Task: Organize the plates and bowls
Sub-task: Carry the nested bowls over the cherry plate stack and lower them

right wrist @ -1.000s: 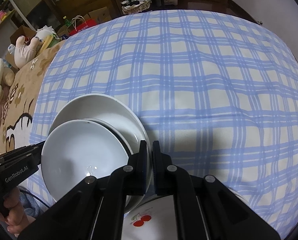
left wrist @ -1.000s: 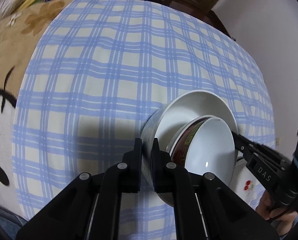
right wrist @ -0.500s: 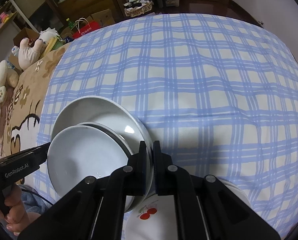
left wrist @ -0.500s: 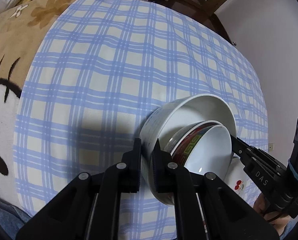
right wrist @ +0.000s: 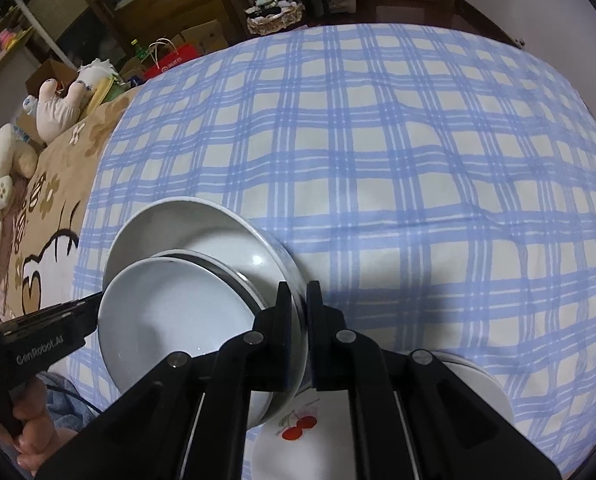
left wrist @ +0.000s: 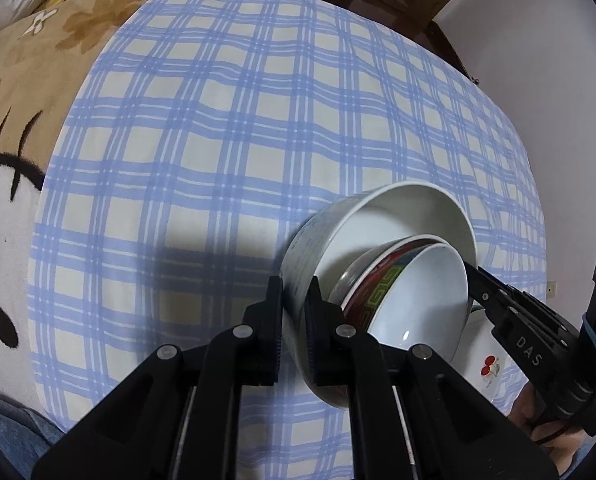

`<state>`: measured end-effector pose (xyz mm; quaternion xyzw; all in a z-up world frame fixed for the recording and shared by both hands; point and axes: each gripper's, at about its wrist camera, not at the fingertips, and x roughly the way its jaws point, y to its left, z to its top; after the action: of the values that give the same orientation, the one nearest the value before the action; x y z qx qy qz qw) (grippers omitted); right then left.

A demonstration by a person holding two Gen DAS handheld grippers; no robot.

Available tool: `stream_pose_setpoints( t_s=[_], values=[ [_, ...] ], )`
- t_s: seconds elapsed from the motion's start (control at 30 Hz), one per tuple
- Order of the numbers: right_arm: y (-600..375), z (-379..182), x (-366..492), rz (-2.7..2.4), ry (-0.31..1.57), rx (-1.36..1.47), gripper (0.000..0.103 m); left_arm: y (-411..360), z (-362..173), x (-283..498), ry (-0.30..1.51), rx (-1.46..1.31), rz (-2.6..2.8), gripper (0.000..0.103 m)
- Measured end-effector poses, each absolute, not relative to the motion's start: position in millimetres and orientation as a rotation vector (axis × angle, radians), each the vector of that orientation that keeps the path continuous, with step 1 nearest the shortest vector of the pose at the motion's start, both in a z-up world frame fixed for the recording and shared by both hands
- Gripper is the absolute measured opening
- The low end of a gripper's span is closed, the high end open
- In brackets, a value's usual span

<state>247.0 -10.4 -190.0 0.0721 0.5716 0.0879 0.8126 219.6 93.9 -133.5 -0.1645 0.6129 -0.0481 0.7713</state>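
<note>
Your left gripper (left wrist: 293, 308) fingers pinch the big bowl's (left wrist: 402, 216) near wall, lower centre; your right gripper (right wrist: 298, 312) fingers pinch its opposite rim. Two smaller bowls (left wrist: 414, 296) nest inside, above the cherry plate (right wrist: 298, 432), checked sheet (left wrist: 237, 140) behind.

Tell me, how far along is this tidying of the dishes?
Done: two smaller bowls already sit nested inside the large white ceramic bowl. In hand: the left gripper and right gripper each pinch that bowl's rim on opposite sides. Left: setting the stack down, perhaps on the white cherry-printed plate below.
</note>
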Motion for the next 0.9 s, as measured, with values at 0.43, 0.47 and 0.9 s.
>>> stream_pose_setpoints(
  t_s=[0.43, 0.47, 0.9],
  values=[
    [-20.6, -199.9, 243.7, 0.206, 1.29, 0.199, 0.007, 91.6, -136.2, 216.0, 1.325, -0.354, -0.122, 0.009],
    [-20.7, -197.9, 242.1, 0.206, 1.282, 0.207, 0.007, 94.2, -135.1, 216.0, 1.325, -0.374, -0.125, 0.009],
    [-20.4, -167.8, 234.5, 0.189, 1.235, 0.214, 0.007, 99.1, -113.6, 208.9, 1.309, -0.42, -0.124, 0.009]
  ],
)
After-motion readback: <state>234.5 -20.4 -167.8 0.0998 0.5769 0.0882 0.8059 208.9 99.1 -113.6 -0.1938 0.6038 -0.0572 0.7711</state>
